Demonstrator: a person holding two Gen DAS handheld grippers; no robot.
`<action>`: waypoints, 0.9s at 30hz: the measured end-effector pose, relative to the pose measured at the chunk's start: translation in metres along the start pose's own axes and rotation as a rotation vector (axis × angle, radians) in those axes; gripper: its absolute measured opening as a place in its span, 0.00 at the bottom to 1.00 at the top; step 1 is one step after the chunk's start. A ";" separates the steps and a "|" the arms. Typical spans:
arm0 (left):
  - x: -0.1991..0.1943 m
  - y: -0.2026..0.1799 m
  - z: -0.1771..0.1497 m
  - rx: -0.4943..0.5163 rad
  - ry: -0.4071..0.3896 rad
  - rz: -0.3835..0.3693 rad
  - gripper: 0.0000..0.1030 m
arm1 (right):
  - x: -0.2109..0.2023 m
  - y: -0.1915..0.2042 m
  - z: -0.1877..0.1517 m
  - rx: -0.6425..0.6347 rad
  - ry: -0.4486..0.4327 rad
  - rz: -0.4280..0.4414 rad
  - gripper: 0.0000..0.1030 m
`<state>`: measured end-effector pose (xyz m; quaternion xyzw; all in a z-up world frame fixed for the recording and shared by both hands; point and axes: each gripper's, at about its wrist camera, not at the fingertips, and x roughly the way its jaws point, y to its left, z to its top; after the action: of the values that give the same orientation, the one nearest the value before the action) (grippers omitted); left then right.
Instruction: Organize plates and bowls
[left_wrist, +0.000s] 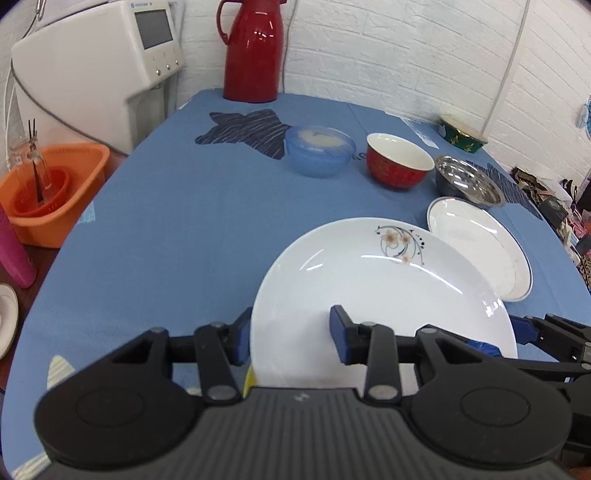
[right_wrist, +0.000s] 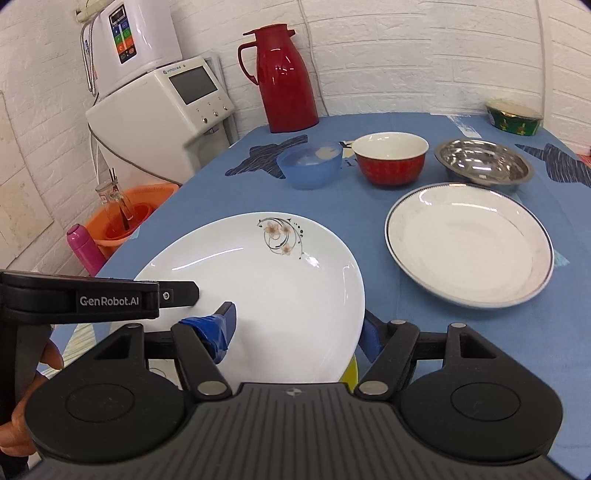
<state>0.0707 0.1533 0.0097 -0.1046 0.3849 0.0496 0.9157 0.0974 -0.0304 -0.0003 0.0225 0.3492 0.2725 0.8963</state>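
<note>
While straddling the near rim of the flowered plate (left_wrist: 369, 280) with the left gripper (left_wrist: 290, 332) and the right gripper (right_wrist: 297, 328), both spread open and pinching nothing, seemingly at the pick-up step. Lying near the front of the blue tablecloth (left_wrist: 166, 221), just beside the rimmed plate (right_wrist: 469, 243). Next, probably: close on the rim, lift level, then stack both plates.

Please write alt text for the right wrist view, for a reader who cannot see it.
The right gripper, jaws open, straddles the near rim of a white flowered plate on a blue tablecloth. A silver-rimmed plate lies to its right; behind stand a blue bowl, red bowl and steel bowl.
</note>
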 end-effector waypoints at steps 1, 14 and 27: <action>-0.002 0.000 -0.007 -0.003 0.006 -0.002 0.35 | -0.003 0.000 -0.005 0.004 0.005 0.000 0.53; 0.005 0.010 -0.036 -0.045 0.014 -0.052 0.43 | 0.004 -0.009 -0.032 0.099 -0.022 0.063 0.54; -0.022 0.008 -0.026 -0.007 -0.135 0.000 0.72 | -0.016 -0.020 -0.024 0.130 -0.144 0.038 0.55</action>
<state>0.0358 0.1546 0.0069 -0.1043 0.3220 0.0579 0.9392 0.0817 -0.0585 -0.0136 0.1067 0.3002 0.2639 0.9104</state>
